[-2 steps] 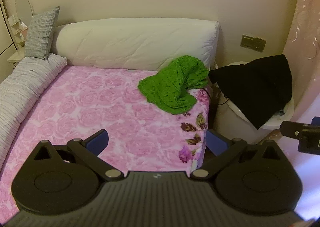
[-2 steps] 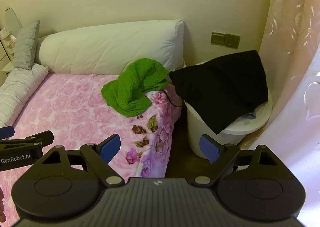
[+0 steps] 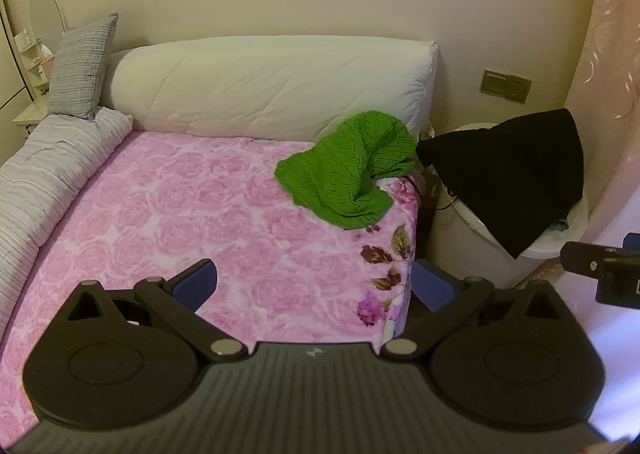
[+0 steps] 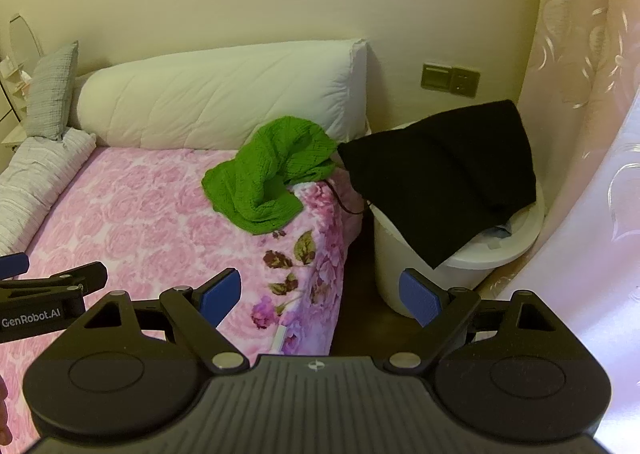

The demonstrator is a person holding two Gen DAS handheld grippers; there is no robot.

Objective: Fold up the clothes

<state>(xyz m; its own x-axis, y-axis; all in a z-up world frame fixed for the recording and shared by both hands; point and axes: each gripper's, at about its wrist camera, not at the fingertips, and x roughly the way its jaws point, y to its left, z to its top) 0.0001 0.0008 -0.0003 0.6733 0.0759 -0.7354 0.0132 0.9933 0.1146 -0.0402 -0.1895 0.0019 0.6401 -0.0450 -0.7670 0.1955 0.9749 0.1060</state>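
A crumpled green knit garment (image 3: 352,170) (image 4: 272,178) lies at the far right corner of the pink floral bed (image 3: 208,214) (image 4: 140,214). A black garment (image 3: 516,170) (image 4: 444,174) hangs over a white bucket (image 3: 472,250) (image 4: 396,254) beside the bed. My left gripper (image 3: 314,282) stands open over the bed's near right edge, well short of the green garment, with nothing between its blue pads. My right gripper (image 4: 320,292) is open and empty too, over the gap between bed and bucket. Each gripper's tip shows at the other view's edge.
A long white bolster (image 3: 272,90) (image 4: 220,98) lines the headboard wall. A grey pillow (image 3: 80,66) and a striped rolled duvet (image 3: 44,178) run along the left. A pale patterned curtain (image 4: 592,134) hangs on the right. A wall socket (image 4: 450,80) sits above the bucket.
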